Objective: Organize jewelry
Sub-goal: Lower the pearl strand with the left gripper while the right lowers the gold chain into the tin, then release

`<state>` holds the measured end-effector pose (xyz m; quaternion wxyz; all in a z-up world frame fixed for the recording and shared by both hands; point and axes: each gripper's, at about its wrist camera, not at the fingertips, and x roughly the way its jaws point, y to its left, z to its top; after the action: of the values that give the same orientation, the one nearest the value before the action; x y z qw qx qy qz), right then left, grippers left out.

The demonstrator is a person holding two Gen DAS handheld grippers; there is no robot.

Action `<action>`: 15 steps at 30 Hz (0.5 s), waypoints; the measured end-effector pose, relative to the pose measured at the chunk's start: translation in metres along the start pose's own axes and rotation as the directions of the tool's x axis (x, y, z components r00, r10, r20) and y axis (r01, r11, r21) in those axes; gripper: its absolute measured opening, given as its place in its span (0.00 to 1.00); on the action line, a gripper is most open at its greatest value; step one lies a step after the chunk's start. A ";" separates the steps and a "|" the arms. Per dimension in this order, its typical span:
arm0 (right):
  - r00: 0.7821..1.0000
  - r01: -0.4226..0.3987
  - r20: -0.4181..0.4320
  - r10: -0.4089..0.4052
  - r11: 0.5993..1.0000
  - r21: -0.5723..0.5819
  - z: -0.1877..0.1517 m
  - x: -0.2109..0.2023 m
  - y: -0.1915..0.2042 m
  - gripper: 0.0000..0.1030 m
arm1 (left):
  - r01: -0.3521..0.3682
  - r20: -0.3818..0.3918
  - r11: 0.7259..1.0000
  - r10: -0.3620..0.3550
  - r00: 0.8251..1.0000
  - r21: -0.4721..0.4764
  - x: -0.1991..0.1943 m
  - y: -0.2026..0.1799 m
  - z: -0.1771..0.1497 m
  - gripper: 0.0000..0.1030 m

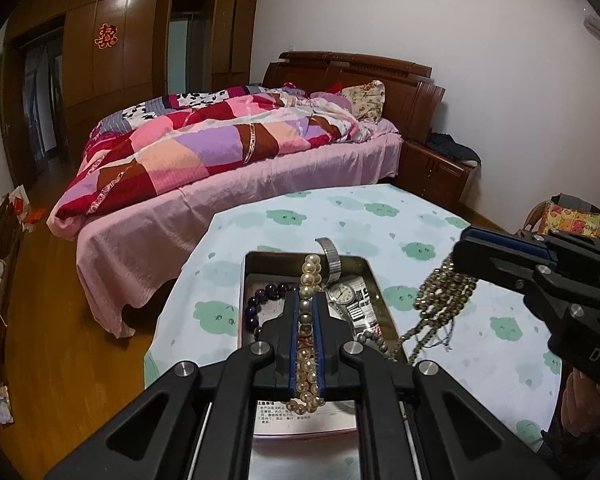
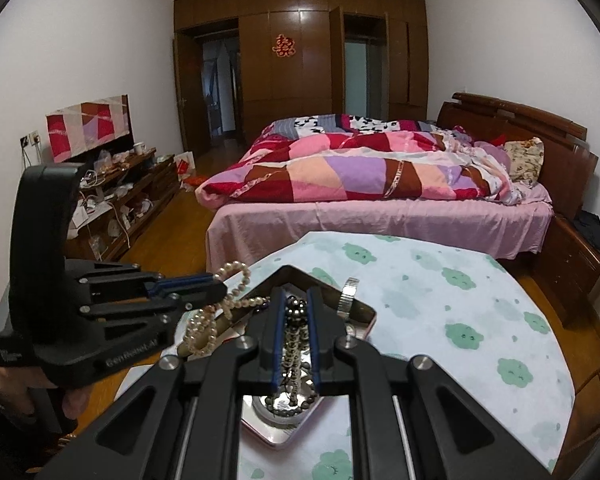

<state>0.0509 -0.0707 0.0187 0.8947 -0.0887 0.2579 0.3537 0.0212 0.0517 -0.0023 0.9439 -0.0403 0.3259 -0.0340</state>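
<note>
In the left wrist view, the left gripper (image 1: 309, 312) is clamped on a pearl necklace (image 1: 309, 280), whose beads run up between the blue pads and loop out past the tips. Directly below and ahead of those tips sits an open metal tin (image 1: 372, 276) on a table with a cloud-print cloth (image 1: 440, 240). Inside the tin, just left of the tips, lies a purple bead bracelet (image 1: 260, 300); just right of them lies a wristwatch (image 1: 342, 292), its metal band arching up over the far rim. Off to the right, well clear of the tin's wall, the right gripper (image 1: 466, 258) holds a dangling bunch of dark metallic bead strands (image 1: 440, 300).

In the right wrist view, the right gripper (image 2: 297, 308) is closed narrowly on the bead strands (image 2: 294, 344), which hang down between its fingers over the tin (image 2: 364, 316). The watch band stands just right of its tips. To the left, the left gripper (image 2: 216, 286) grips the pearl necklace (image 2: 216, 312), its loops hanging beside the tin's near corner.

Judging by this, the sorting is midway: bracelet and watch rest in the tin, while both lifted pieces have no settled place yet. Whether they are being untangled or moved elsewhere cannot be told.
</note>
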 end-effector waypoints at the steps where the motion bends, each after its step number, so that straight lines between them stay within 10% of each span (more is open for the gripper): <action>1: 1.000 -0.002 -0.004 0.002 1.000 -0.003 0.000 0.003 0.001 0.12 | 0.000 -0.003 1.000 0.000 1.000 -0.001 0.001 0.000 -0.001 0.05; 15: 0.997 -0.015 -0.071 0.014 1.000 -0.011 -0.011 0.031 0.012 0.12 | 0.001 -0.051 1.000 -0.002 0.999 -0.017 0.018 0.007 -0.013 0.05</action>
<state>0.0580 -0.0473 -0.0065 0.8820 -0.1044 0.2881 0.3581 0.0280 0.0561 -0.0239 0.9349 -0.0477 0.3501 -0.0329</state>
